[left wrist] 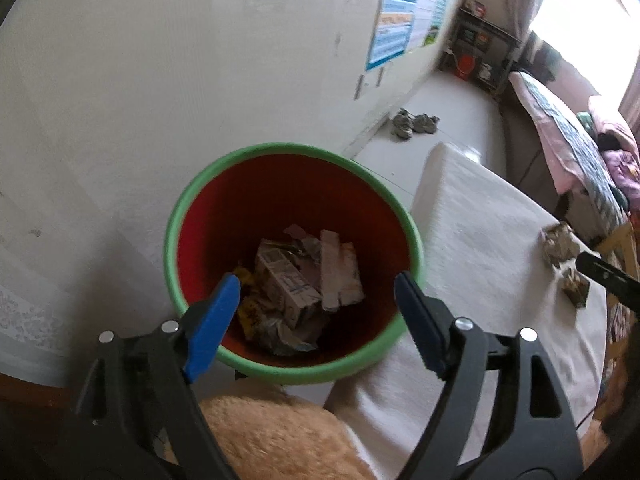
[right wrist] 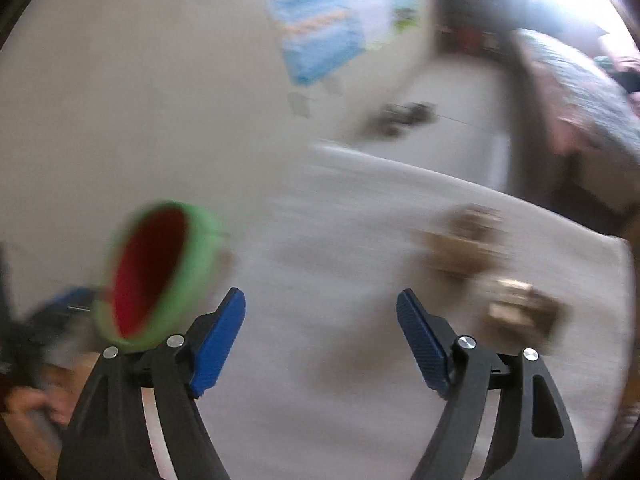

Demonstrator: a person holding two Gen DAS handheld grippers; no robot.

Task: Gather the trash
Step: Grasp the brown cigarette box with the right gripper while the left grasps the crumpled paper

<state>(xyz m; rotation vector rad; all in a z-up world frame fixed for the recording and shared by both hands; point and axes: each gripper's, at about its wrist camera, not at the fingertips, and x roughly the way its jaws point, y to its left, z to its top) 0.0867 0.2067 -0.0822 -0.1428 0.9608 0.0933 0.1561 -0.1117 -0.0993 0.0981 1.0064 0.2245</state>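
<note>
A red bin with a green rim (left wrist: 208,184) stands beside the white-clothed table (left wrist: 472,240); crumpled paper and flattened cartons (left wrist: 298,280) lie in its bottom. My left gripper (left wrist: 316,284) hovers over the bin's mouth, open, with nothing between its blue pads. Two crumpled brown wrappers (left wrist: 558,244) (left wrist: 576,290) lie on the table's right side. The right wrist view is blurred: my right gripper (right wrist: 320,300) stands open and empty above the cloth, the bin (right wrist: 200,240) to its left, the crumpled wrapper (right wrist: 468,244) and a smaller wrapper (right wrist: 520,312) to its right.
A tan furry cushion (left wrist: 276,436) sits below the bin. The white wall (left wrist: 160,80) bears a poster (left wrist: 396,16). Shoes (left wrist: 412,122) lie on the floor, a shelf (left wrist: 480,52) stands at the back, a bed (left wrist: 568,128) on the right.
</note>
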